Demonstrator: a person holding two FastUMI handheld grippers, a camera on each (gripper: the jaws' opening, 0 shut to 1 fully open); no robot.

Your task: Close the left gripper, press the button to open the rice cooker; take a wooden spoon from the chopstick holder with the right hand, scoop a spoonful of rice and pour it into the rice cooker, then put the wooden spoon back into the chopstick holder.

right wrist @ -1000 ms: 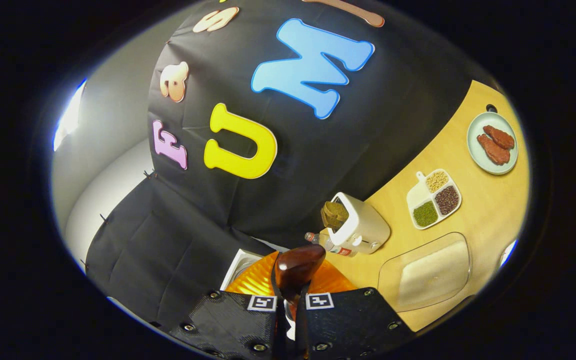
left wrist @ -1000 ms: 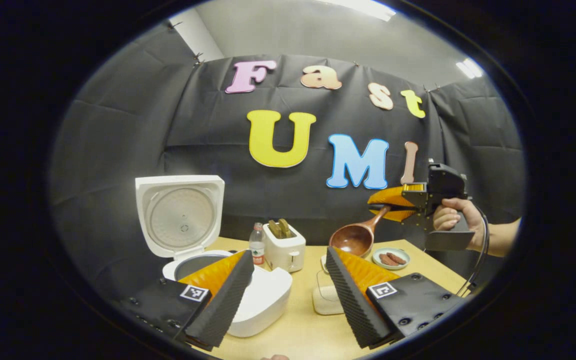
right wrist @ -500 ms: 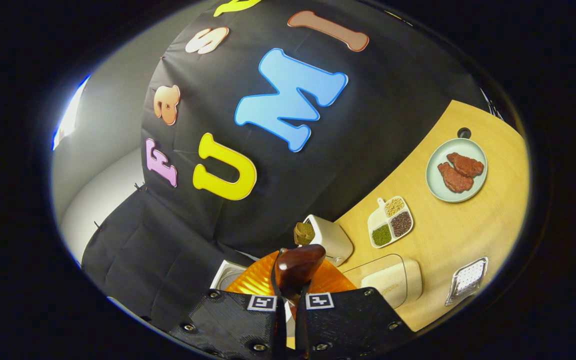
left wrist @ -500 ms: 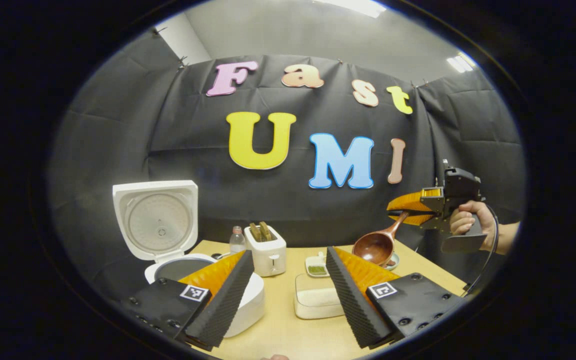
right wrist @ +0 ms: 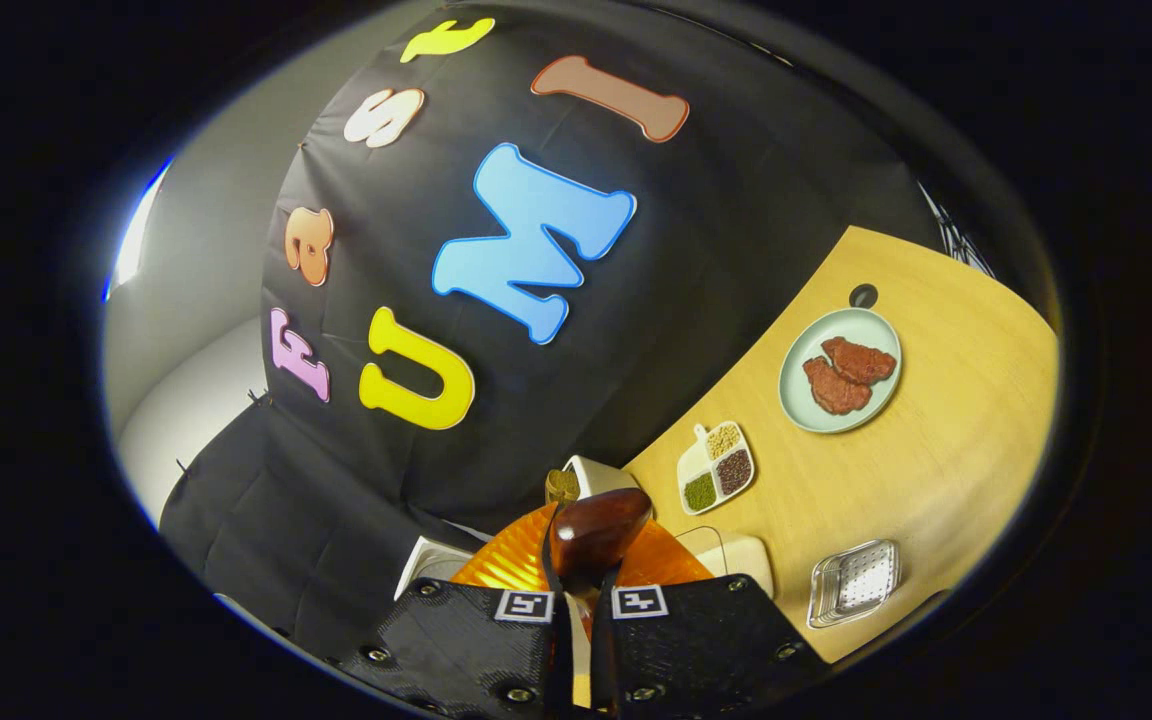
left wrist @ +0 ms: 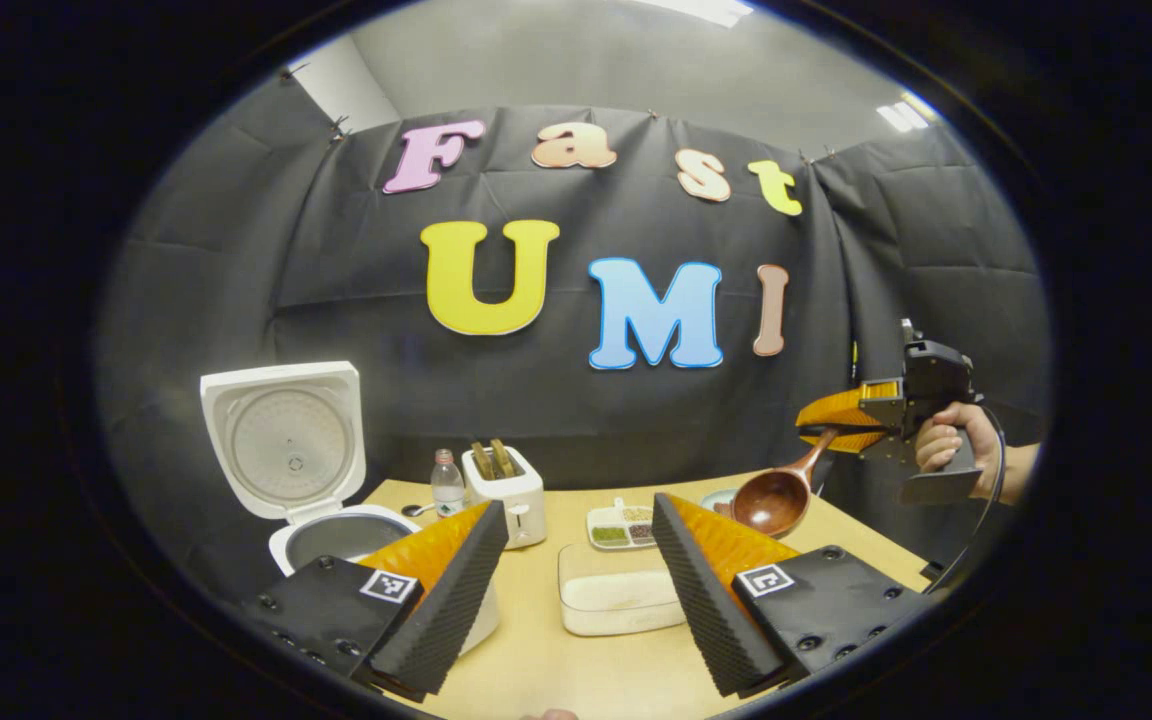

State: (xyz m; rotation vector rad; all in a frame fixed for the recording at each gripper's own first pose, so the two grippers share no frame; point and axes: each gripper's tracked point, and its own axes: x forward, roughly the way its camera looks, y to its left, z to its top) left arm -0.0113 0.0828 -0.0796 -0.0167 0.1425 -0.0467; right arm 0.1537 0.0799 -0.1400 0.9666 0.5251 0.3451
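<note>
Right gripper (right wrist: 576,585) is clamped on the handle of the wooden spoon (left wrist: 781,495), both fingers pressed against it; in the left gripper view it is held by a hand (left wrist: 948,450) off the table's right edge, handle running down-left so the dark bowl hangs just above the far right of the table (left wrist: 576,670), hollow side facing the camera, no rice visible in it. Left gripper (left wrist: 576,585) stands with fingers wide apart, holding nothing. Rice cooker (left wrist: 336,535) at the left, lid upright and open; inner pot looks dark, contents cannot be told. Between the left fingers sits a clear box (left wrist: 616,600) with a layer of white rice. Behind it, a divided dish (right wrist: 716,468) holds green, pale and dark grains in separate compartments. Toaster (left wrist: 506,490) with two brown slices in its slots; small bottle (left wrist: 447,483) just beside it. Right gripper view looks down from above and adds a pale green plate (right wrist: 886,400) with two reddish-brown pieces on it and a ridged metal tray (right wrist: 851,582) near the table's front edge. Left gripper view gives the cooker's lid underside and the spoon seen from the side.
</note>
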